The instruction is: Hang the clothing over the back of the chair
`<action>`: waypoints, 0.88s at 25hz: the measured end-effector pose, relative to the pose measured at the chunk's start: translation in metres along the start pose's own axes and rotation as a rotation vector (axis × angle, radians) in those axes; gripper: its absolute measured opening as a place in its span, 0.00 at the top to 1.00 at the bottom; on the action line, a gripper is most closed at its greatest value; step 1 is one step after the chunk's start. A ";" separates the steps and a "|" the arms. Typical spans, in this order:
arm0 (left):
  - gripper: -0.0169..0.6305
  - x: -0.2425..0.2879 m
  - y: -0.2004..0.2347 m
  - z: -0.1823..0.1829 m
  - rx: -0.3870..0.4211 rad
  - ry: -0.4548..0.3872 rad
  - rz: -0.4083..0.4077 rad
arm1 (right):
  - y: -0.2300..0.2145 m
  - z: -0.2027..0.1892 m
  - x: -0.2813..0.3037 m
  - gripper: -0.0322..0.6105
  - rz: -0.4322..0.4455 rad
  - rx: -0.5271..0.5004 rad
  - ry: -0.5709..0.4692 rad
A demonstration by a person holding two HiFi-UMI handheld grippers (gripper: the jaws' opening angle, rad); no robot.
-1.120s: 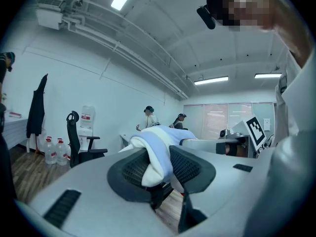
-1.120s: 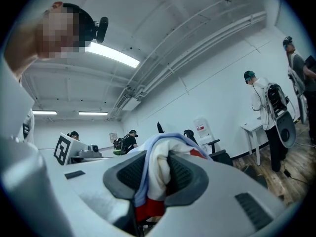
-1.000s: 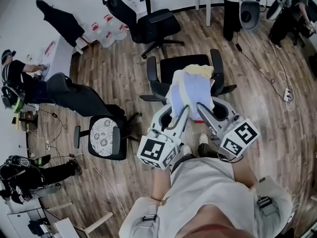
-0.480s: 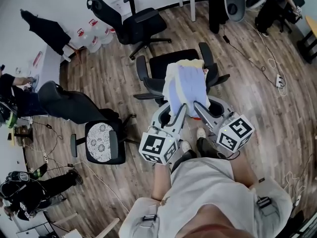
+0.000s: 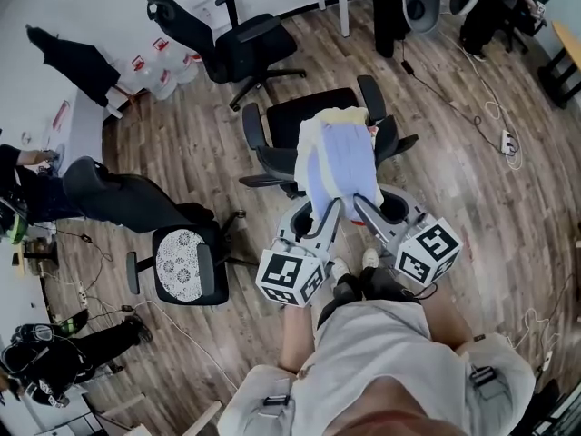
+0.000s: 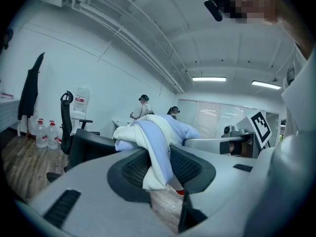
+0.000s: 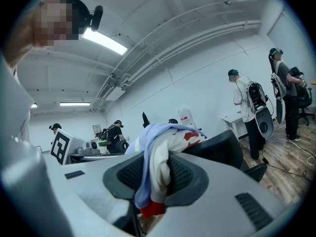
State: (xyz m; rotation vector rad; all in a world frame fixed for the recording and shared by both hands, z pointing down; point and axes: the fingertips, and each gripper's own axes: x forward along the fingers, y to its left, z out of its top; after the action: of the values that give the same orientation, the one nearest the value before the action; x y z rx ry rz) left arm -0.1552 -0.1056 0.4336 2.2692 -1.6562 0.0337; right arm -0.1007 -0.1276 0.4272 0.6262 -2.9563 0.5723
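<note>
The clothing (image 5: 339, 163), a lavender, white and pale yellow garment with a red trim, lies bunched over the back of a black office chair (image 5: 306, 114) straight ahead of me. My left gripper (image 5: 318, 216) is shut on the garment's near left edge, and my right gripper (image 5: 370, 207) is shut on its near right edge. In the left gripper view the cloth (image 6: 157, 141) hangs down between the pads of the left gripper (image 6: 158, 174), with the chair back (image 6: 89, 143) behind. The right gripper (image 7: 157, 181) pinches a fold of cloth (image 7: 159, 147), its red hem dangling below.
A second black office chair (image 5: 234, 42) stands at the back left, beside water bottles (image 5: 152, 78). A chair with a white patterned seat (image 5: 186, 262) and a dark draped one (image 5: 118, 189) are at my left. People stand at the far right (image 5: 392, 7). Cables (image 5: 495, 134) cross the wooden floor.
Both grippers have sunk a little towards the chair with the clothing still pinched in them. The head view has shifted, so the room sits slightly differently in the picture.
</note>
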 end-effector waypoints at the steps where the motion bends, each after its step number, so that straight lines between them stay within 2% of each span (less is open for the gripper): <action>1: 0.76 0.001 0.000 -0.002 0.004 0.008 0.008 | -0.001 -0.003 -0.001 0.77 0.005 0.005 0.008; 9: 0.76 0.006 0.003 -0.011 0.035 0.051 0.084 | -0.009 -0.015 0.001 0.77 0.024 0.033 0.045; 22: 0.76 0.009 0.005 -0.018 0.009 -0.001 0.101 | -0.015 -0.023 0.004 0.76 0.041 0.050 0.050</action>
State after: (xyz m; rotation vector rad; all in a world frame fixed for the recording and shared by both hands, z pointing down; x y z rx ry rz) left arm -0.1535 -0.1100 0.4539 2.1902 -1.7737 0.0650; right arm -0.0986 -0.1336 0.4543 0.5477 -2.9232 0.6576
